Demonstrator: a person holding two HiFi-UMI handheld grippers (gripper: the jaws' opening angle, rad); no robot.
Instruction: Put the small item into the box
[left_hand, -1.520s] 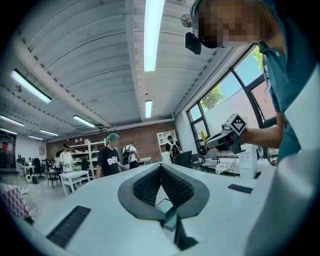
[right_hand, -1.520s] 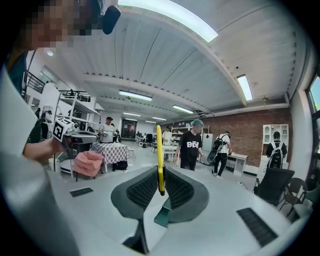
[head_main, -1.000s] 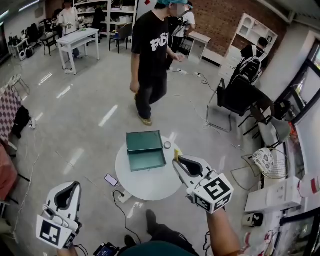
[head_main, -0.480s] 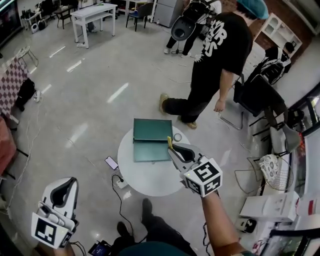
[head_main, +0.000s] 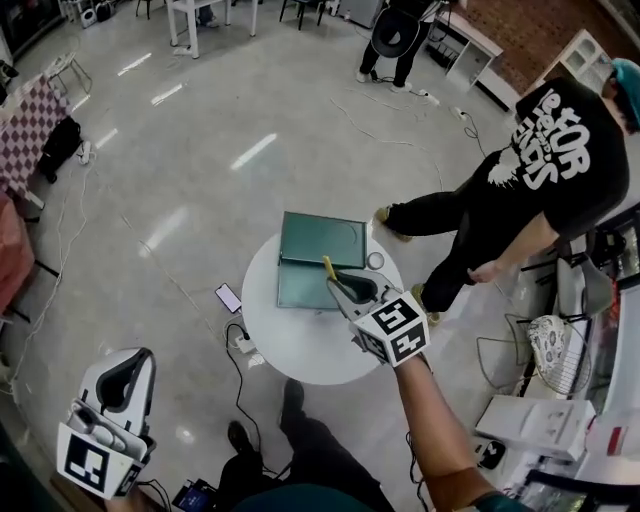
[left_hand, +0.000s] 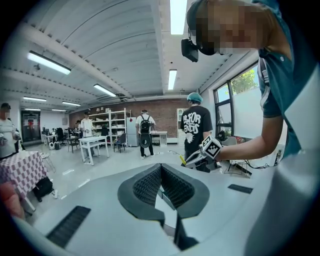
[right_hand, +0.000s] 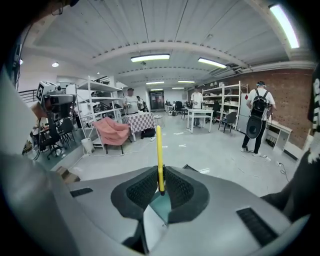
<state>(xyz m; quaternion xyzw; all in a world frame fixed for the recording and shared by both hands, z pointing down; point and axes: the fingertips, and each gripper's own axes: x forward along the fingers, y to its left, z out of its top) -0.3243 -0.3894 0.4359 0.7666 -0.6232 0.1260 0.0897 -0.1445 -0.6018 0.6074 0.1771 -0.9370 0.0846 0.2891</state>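
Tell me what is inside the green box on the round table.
The green box lies open and its visible floor is bare. The right tongs, shut on a yellow stick, cover its near right corner, so that part cannot be checked.

Black short-sleeved T-shirt (head_main: 555, 130) on the standing person: two lines of white block lettering across the back. The upper line ends in "OR"; the rest is too distorted to read with certainty. White cubes on the right gripper (head_main: 334, 282) and left gripper (head_main: 138, 362): black-and-white square coded markers (head_main: 398, 332), patterns rather than letters.
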